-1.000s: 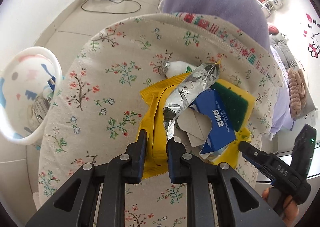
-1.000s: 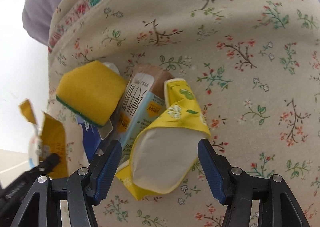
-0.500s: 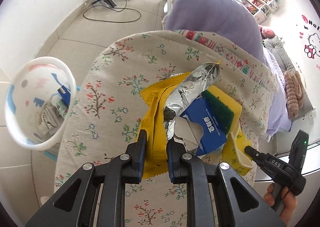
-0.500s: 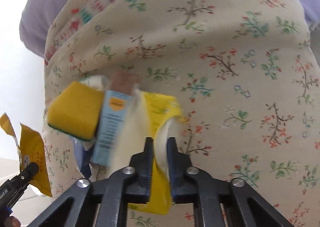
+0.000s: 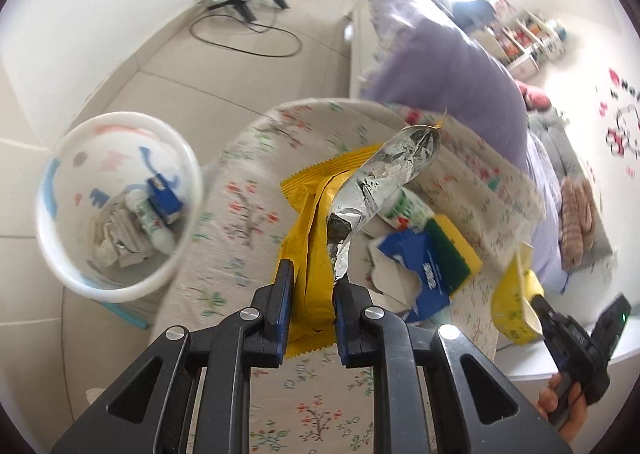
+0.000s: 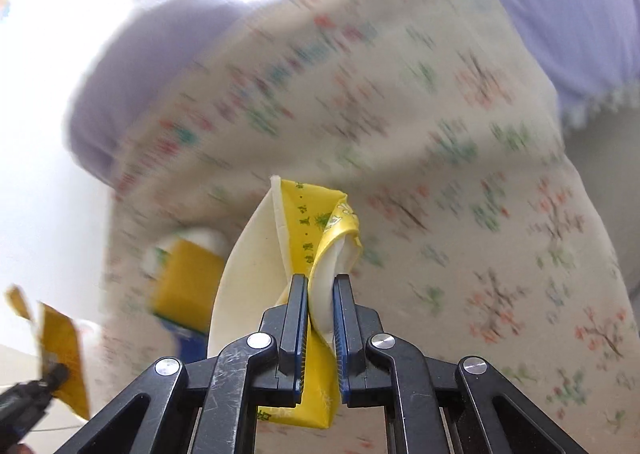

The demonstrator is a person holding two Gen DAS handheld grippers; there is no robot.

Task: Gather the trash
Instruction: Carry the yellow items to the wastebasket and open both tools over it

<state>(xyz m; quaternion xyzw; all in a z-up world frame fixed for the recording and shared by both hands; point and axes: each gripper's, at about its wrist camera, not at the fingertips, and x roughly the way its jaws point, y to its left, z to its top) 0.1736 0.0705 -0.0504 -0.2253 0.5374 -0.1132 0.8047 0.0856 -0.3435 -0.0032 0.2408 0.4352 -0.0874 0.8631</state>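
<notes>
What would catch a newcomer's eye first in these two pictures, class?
Most striking is the yellow foil-lined wrapper pinched in the left hand-held gripper, above the floral cloth. To its left stands a white bin with trash inside. The right hand-held gripper clamps a crushed yellow paper cup.

Yellow foil wrapper (image 5: 316, 238), crushed yellow cup (image 6: 316, 254), lifted.

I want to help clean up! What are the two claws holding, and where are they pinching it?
The left claw pinches the yellow foil wrapper near its bottom end. The right claw pinches the squashed yellow paper cup by its folded wall.
</notes>
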